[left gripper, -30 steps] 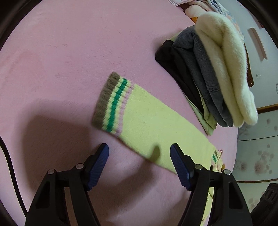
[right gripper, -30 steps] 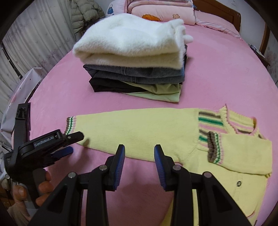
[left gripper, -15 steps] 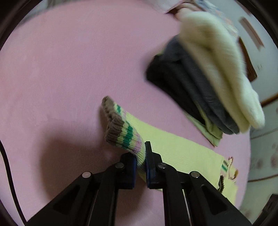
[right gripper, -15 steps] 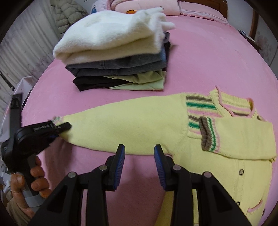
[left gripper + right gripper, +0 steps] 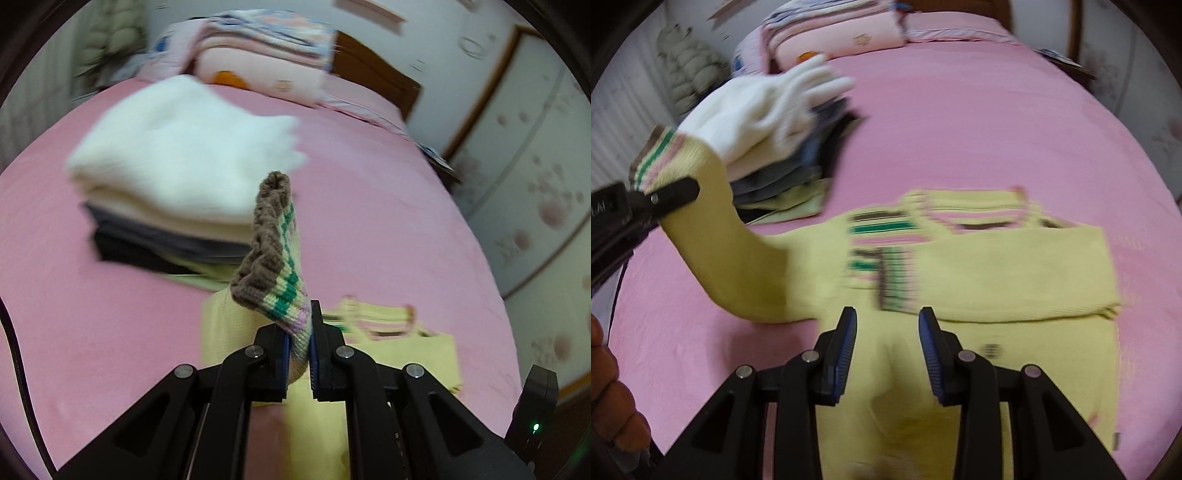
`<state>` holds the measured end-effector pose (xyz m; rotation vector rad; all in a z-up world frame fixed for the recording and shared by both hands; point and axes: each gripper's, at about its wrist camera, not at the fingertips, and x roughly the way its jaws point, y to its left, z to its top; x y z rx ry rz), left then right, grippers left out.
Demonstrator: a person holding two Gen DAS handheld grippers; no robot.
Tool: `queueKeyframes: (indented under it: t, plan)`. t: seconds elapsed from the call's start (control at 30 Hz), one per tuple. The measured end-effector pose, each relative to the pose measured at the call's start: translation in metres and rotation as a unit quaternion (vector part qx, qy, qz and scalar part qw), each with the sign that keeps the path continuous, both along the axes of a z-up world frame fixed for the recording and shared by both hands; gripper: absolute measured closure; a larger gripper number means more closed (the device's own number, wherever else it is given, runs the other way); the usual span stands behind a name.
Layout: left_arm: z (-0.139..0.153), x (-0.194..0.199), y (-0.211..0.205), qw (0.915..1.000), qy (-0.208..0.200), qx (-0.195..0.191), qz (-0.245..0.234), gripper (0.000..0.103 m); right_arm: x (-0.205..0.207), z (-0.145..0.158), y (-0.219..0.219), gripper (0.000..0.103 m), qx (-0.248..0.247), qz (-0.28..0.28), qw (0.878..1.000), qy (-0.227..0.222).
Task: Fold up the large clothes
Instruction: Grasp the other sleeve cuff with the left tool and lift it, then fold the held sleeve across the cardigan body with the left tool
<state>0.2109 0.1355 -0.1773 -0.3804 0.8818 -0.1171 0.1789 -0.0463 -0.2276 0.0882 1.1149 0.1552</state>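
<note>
Yellow sweater (image 5: pixel 979 266): body flat on pink bed (image 5: pixel 960 129), one sleeve cuff (image 5: pixel 275 266) lifted. Left hand-held gripper (image 5: pixel 298 350): clenched on that cuff. Right hand-held gripper (image 5: pixel 887 354): jaws parted, empty, over sweater body.

Black left claw (image 5: pixel 298 350), black right claw (image 5: pixel 887 350), blue ribbed pads (image 5: pixel 846 350), silver screws, thin dark cable

The left gripper (image 5: pixel 298 345) is clamped on a striped knitted cuff (image 5: pixel 275 254) and raised off the bed, pointing steeply downward. The right gripper (image 5: pixel 887 345) hangs with jaws partly apart, nothing between its pads, tilted down too.
</note>
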Motion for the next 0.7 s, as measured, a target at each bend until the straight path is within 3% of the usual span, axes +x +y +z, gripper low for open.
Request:
queueKeyframes:
  t: [0.23, 0.53, 0.63, 0.7]
  plan:
    - [-0.015, 0.021, -0.101, 0.9962, 0.021, 0.015, -0.083, 0.097, -0.009, -0.001, -0.091, 0.068, -0.017, -0.064, 0.998, -0.007]
    - [-0.079, 0.027, -0.191, 0.9829, 0.088, 0.059, -0.151, 0.096, -0.013, -0.028, -0.161, 0.068, -0.033, -0.098, 0.995, 0.014]
    - [-0.093, 0.026, -0.199, 0.98, 0.107, 0.058, -0.157, 0.088, -0.013, -0.035, -0.173, 0.068, -0.022, -0.102, 0.994, 0.024]
    - [-0.099, 0.024, -0.199, 0.9795, 0.112, 0.052, -0.16, 0.075, -0.012, -0.037, -0.178, 0.068, -0.013, -0.1, 0.995, 0.027]
